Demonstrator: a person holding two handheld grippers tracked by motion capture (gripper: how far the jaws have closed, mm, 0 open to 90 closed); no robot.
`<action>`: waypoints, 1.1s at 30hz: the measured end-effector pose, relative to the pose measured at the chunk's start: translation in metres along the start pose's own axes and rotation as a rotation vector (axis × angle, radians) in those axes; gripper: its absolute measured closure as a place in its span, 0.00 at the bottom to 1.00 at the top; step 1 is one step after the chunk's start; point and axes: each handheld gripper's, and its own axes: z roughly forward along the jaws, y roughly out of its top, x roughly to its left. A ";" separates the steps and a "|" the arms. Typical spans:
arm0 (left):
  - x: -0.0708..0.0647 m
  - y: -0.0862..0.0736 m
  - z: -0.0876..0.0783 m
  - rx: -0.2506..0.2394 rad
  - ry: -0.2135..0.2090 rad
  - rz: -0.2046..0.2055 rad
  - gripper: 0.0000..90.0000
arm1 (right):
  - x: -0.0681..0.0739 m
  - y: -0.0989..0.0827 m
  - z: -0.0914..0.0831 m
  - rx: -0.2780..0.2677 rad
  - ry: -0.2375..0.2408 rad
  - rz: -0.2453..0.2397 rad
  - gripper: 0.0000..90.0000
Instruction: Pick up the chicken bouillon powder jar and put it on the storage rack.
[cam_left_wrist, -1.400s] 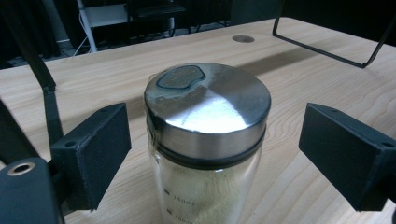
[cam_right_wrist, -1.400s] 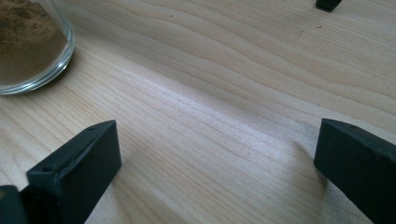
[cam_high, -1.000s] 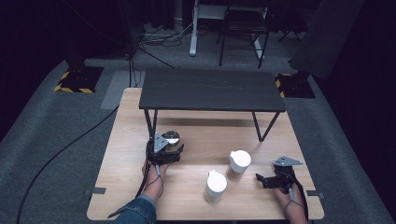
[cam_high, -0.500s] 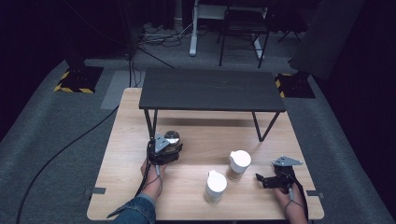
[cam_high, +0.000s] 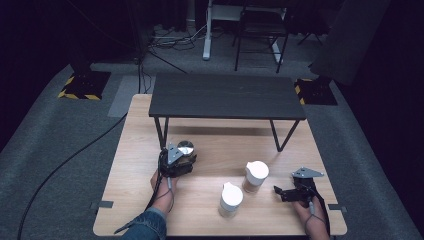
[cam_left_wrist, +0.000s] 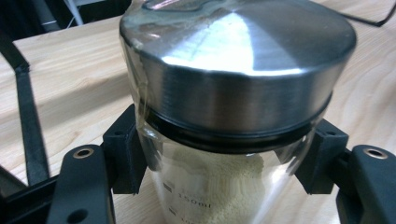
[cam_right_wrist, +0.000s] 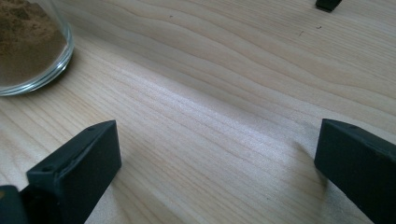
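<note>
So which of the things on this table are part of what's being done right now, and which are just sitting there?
In use:
- left gripper, shut on the glass jar
- glass jar with steel lid, pale granules inside

Just sitting there:
- two white-lidded jars
- black bench
- right gripper, open, holding nothing
</note>
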 end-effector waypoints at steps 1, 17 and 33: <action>0.000 0.000 0.000 0.000 0.000 0.000 0.35 | 0.000 0.000 0.000 0.000 0.000 0.000 0.00; 0.001 0.048 -0.025 0.012 -0.068 0.016 0.35 | 0.000 0.000 0.000 0.000 0.000 0.000 0.00; 0.002 0.090 -0.047 -0.015 -0.087 0.018 0.35 | 0.000 0.000 0.000 0.000 0.000 0.000 0.00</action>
